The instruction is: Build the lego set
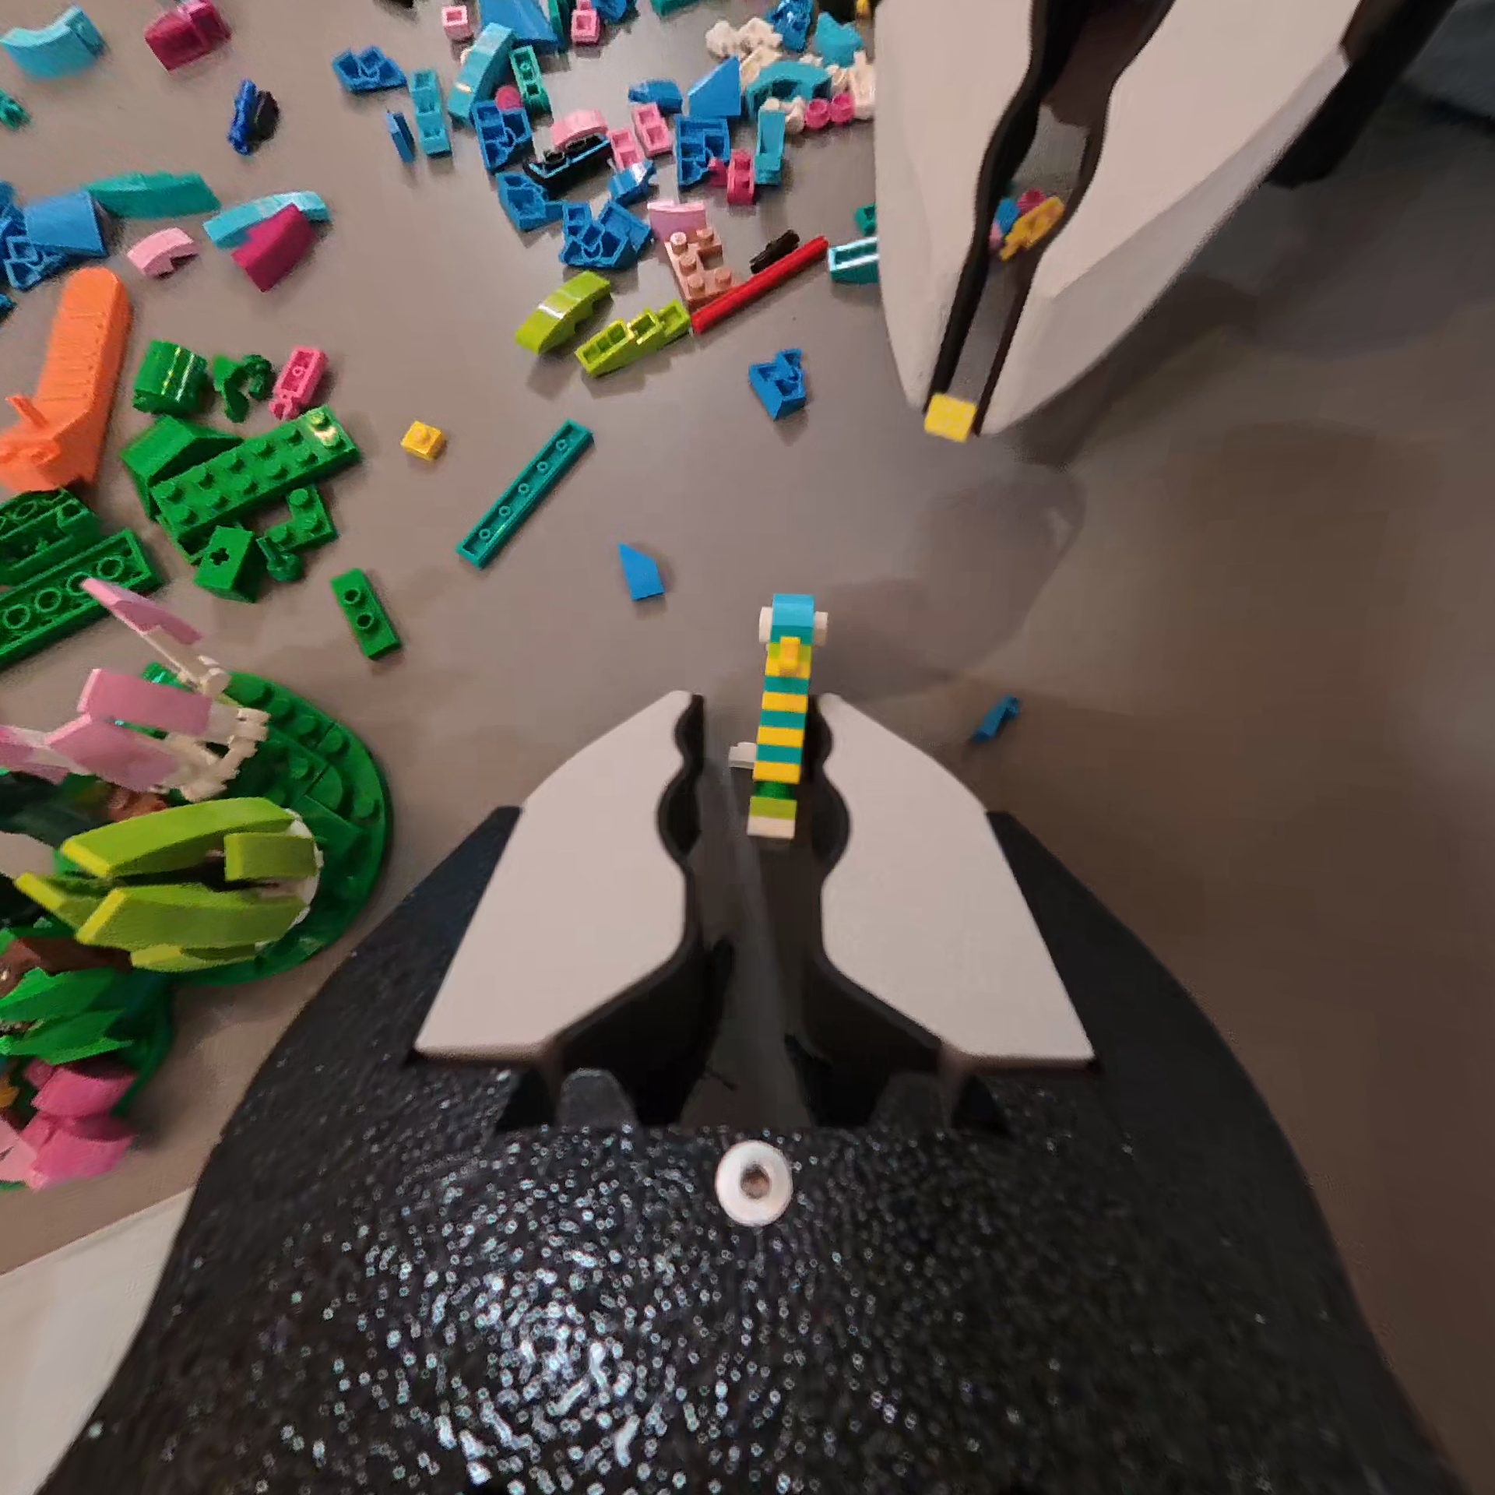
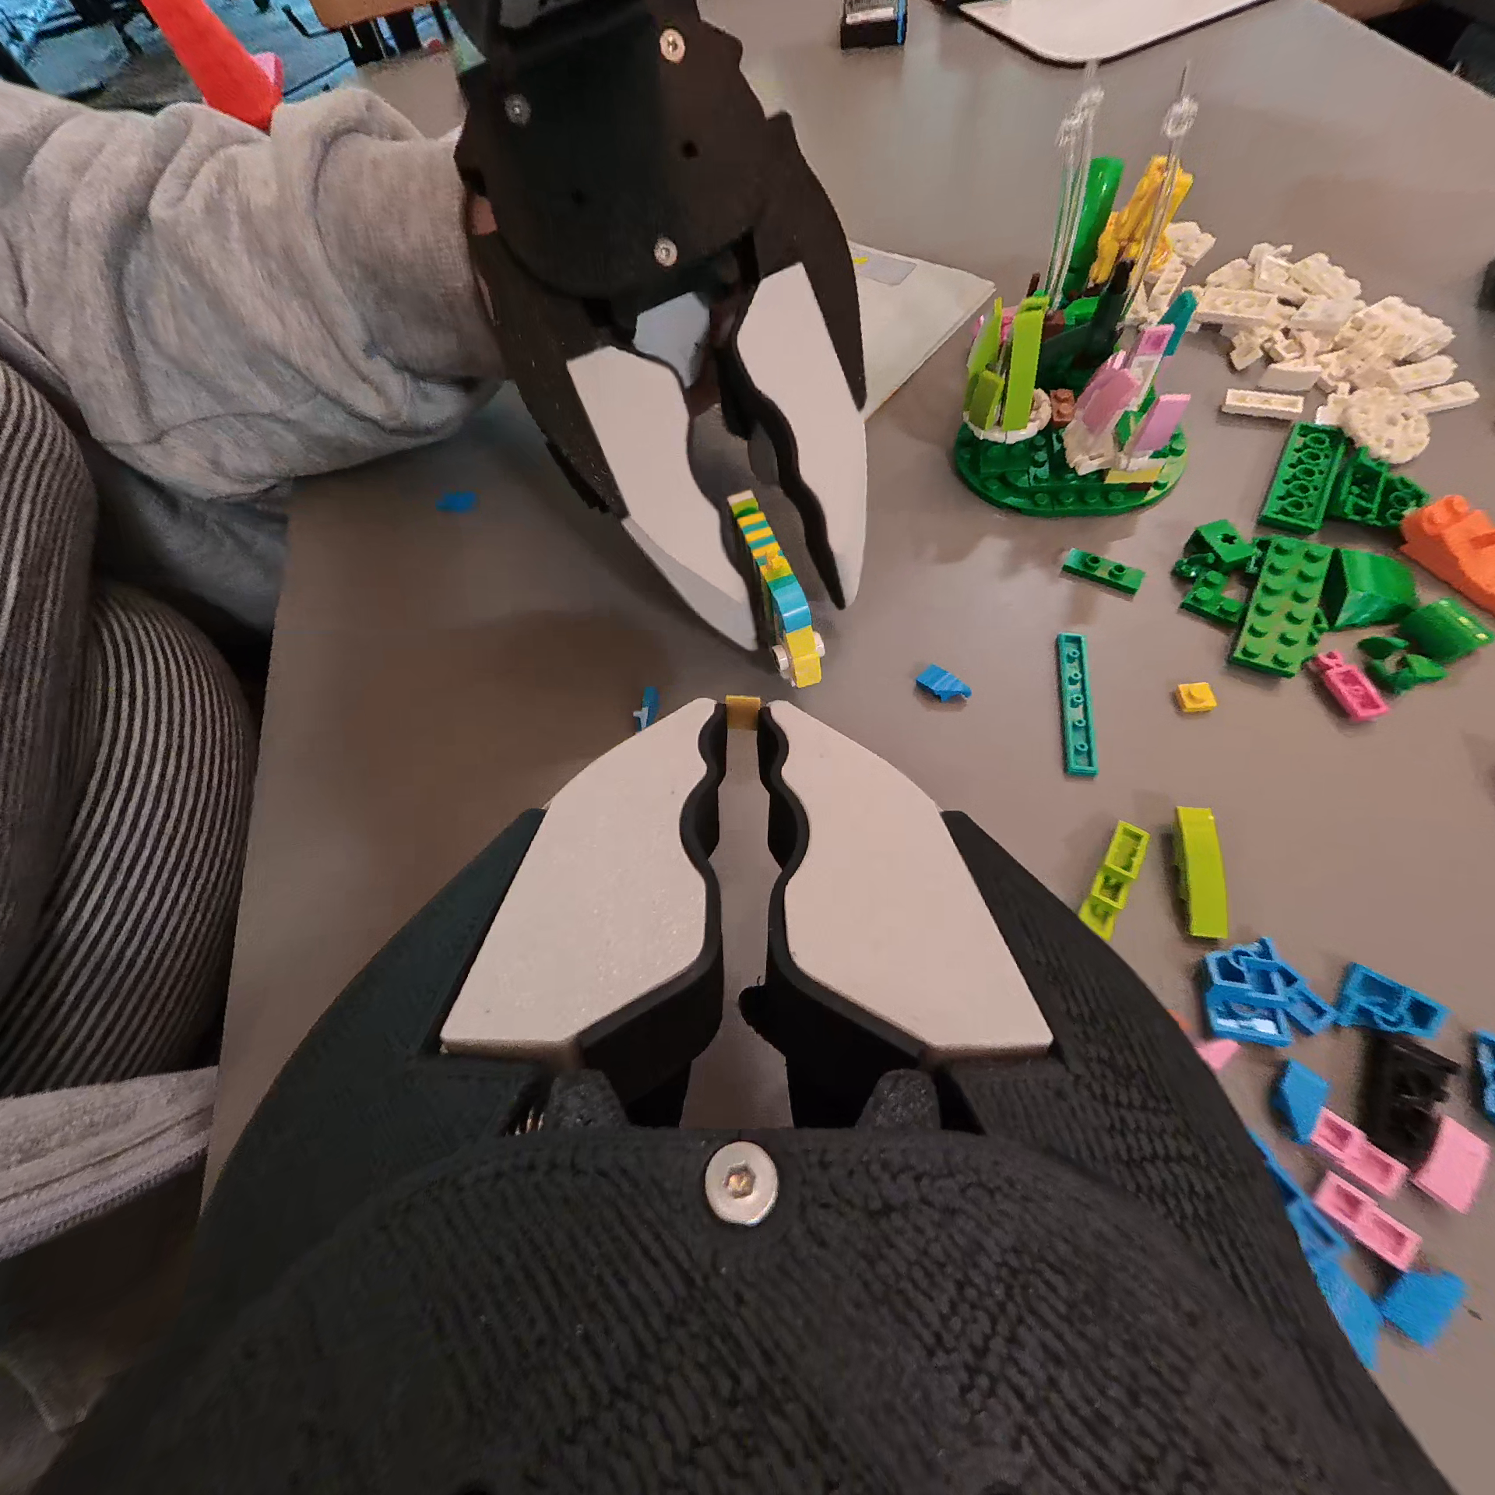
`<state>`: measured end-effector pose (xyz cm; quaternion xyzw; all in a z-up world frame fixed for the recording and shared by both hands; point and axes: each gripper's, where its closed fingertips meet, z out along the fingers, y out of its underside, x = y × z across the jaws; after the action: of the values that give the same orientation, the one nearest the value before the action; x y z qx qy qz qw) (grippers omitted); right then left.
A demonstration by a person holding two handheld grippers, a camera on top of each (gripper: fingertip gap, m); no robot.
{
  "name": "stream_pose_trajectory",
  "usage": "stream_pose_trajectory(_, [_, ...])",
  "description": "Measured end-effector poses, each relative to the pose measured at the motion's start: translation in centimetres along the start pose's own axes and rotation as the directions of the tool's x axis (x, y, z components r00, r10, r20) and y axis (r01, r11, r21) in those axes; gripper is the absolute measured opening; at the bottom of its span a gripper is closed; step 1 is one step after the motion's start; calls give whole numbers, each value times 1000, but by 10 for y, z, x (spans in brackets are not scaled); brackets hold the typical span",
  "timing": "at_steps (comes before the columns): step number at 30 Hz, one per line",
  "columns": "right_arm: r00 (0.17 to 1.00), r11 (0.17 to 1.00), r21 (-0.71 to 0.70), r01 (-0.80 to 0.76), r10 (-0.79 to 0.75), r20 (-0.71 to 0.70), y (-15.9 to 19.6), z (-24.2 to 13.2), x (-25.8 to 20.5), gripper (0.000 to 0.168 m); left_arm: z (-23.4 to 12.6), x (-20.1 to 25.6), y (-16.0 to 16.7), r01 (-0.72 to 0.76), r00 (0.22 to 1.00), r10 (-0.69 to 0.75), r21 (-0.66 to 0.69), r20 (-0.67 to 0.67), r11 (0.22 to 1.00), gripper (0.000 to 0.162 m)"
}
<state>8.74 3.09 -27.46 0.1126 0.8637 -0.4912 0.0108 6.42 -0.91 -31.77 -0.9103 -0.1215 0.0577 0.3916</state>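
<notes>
Between right gripper (image 2: 742, 716) jaws, yellow brick (image 2: 741, 712)

Your left wrist view: rides behind left gripper (image 1: 756, 728), looks steeply down at grey table (image 1: 1213, 728), close. Your right wrist view: behind right gripper (image 2: 742, 716), shallower angle across table (image 2: 485, 728), faces your left gripper (image 2: 797, 623) head-on, near. Both share striped lego column (image 1: 781, 720) (image 2: 768, 566), teal strip (image 1: 526, 493) (image 2: 1076, 704), green round-base model (image 1: 243, 809) (image 2: 1076, 421)

Even, soft indoor light; faint shadows lie on the grey surface (image 1: 1213, 728). Wide-angle bending stretches the edges, where near bricks smear with blur.
</notes>
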Motion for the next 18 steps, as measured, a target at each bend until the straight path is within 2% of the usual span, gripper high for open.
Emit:
stream_pose_trajectory(2, [1000, 1000, 3, -3, 3, -7, 3, 5, 0, 6, 2, 0, 0, -22, 1000, 22, 6, 4, 1000, 8])
stream_pose_trajectory(4, [1000, 999, 35, -5, 5, -20, 1, 5, 1, 6, -1, -4, -6, -48, 998, 46, 57, 33, 997, 8])
stream_pose_trajectory(7, [999, 987, 163, -14, 19, -31, -17, -6, 4, 6, -19, 2, -34, -23, 999, 33, 290, -30, 957, 8])
stream_pose_trajectory(9, [999, 967, 253, -7, 15, -31, -32, -15, 3, 6, -38, 12, -53, -8, 992, 65, 474, -104, 881, 8])
stream_pose_trajectory(11, [999, 954, 299, 35, -26, -36, -42, -22, -2, 6, -53, 17, -63, -9, 986, 103, 583, -129, 812, 8])
stream_pose_trajectory(13, [995, 948, 304, 99, -84, -62, -49, -25, -7, 6, -61, 22, -67, -35, 981, 146, 631, -125, 775, 8])
stream_pose_trajectory(18, [988, 951, 267, 152, -142, -58, -59, -22, -20, 6, -61, 36, -70, -60, 965, 210, 647, -157, 760, 8])
